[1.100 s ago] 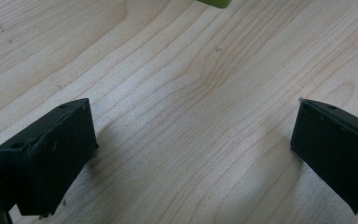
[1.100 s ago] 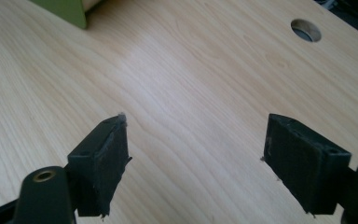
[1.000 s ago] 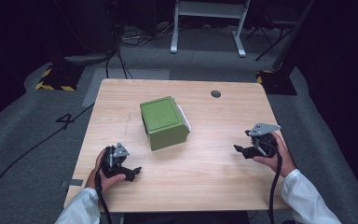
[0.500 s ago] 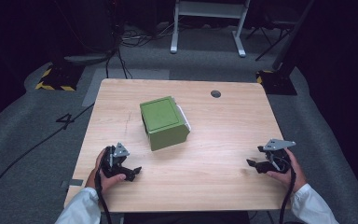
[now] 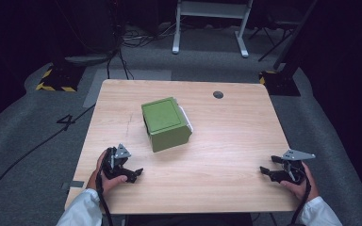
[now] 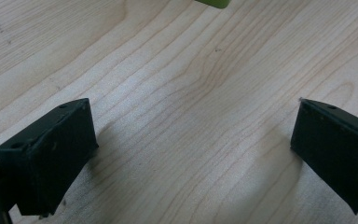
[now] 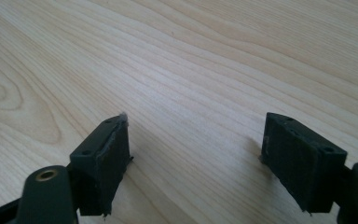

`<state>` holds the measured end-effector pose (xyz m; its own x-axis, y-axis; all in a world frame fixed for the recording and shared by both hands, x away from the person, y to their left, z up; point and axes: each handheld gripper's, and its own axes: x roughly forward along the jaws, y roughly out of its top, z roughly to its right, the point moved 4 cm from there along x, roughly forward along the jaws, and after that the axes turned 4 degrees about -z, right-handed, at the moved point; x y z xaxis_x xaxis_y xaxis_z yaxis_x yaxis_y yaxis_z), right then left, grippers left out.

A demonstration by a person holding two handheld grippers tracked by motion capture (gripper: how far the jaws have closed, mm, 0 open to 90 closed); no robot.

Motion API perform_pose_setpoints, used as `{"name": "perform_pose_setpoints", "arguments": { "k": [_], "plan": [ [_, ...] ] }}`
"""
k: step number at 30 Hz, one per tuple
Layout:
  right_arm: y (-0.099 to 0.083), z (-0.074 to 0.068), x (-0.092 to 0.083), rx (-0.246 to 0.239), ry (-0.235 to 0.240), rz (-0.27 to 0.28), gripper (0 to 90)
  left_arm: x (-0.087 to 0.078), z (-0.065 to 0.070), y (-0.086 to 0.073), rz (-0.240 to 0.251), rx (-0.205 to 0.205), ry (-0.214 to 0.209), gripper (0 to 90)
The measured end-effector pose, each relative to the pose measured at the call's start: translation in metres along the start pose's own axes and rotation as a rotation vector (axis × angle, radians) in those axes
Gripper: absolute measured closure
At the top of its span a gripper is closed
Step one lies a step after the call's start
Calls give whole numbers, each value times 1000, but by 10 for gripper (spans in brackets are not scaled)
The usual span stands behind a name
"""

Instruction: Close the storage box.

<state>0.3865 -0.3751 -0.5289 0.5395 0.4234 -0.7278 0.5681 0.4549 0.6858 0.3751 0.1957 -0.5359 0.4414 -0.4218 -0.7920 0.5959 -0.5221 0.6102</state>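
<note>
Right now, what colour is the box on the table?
Green. The box shows best in the high view, sitting on the light wooden table.

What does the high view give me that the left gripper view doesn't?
High view alone: the whole green box with a white piece against its right side, the dark round hole near the table's far edge, both hands, the right gripper, and the floor with cables and a white stand. Left gripper view alone: close detail of the left gripper, jaws wide apart with bare wood between them. Shared: the wooden table, the left gripper, and the box, which the left gripper view catches as just a green corner at its top edge.
</note>
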Motion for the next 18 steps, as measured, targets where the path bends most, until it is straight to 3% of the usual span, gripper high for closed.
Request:
{"name": "perform_pose_setpoints", "arguments": {
  "k": [18],
  "plan": [
    [-2,-1,-1,8,-12,17,221,0,0,0,0,3,-2,3]
  ]
}}
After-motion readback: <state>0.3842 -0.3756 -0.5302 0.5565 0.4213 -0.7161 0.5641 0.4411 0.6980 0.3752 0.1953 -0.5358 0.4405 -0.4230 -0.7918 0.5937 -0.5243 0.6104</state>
